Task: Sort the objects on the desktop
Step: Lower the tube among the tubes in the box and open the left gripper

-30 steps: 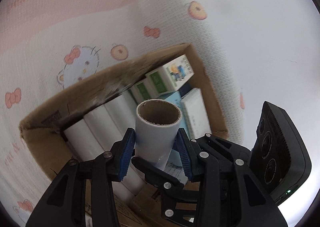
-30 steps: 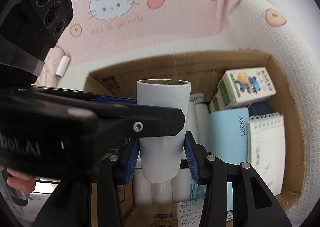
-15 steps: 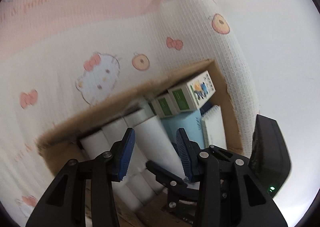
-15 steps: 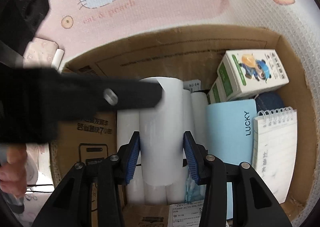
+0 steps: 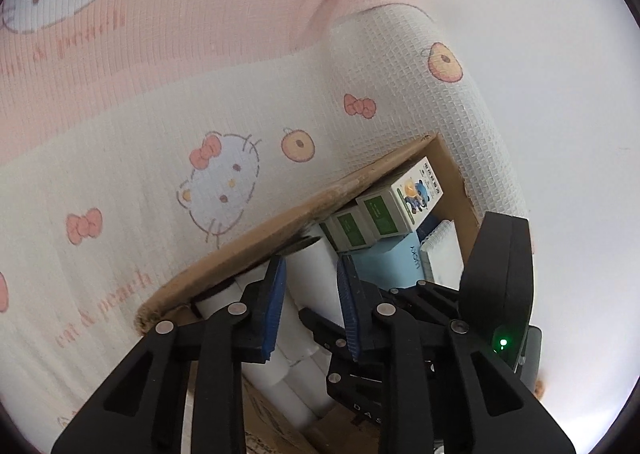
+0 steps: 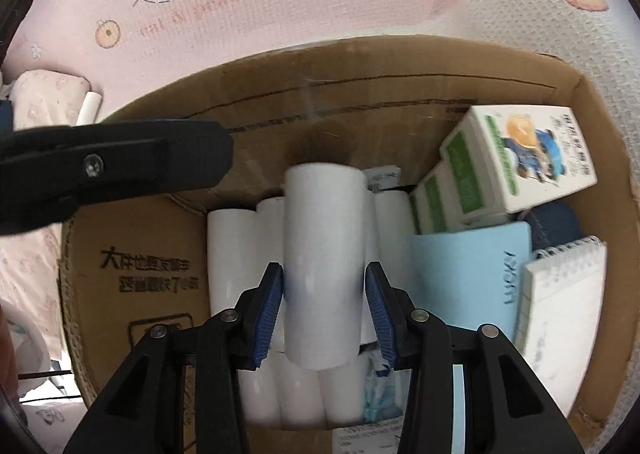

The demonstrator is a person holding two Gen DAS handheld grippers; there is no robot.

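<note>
Two grippers work over one cardboard box (image 6: 400, 66), and only the right gripper (image 6: 324, 310) carries anything: its blue pads are pressed on the sides of a white roll (image 6: 324, 254), held upright above the other rolls (image 6: 232, 254) lying in the box's middle. The left gripper (image 5: 310, 302) holds nothing; its jaws have just been closing, with only a gap between them now, and it hangs over the near rim. Milk cartons (image 6: 512, 158), a blue book (image 6: 472, 274) and a notepad (image 6: 560, 290) fill the right part of the box. The step in hand looks like stowing the roll. Next it probably needs lowering onto the row, tipped to lie with the others, then release, with the left gripper kept clear.
</note>
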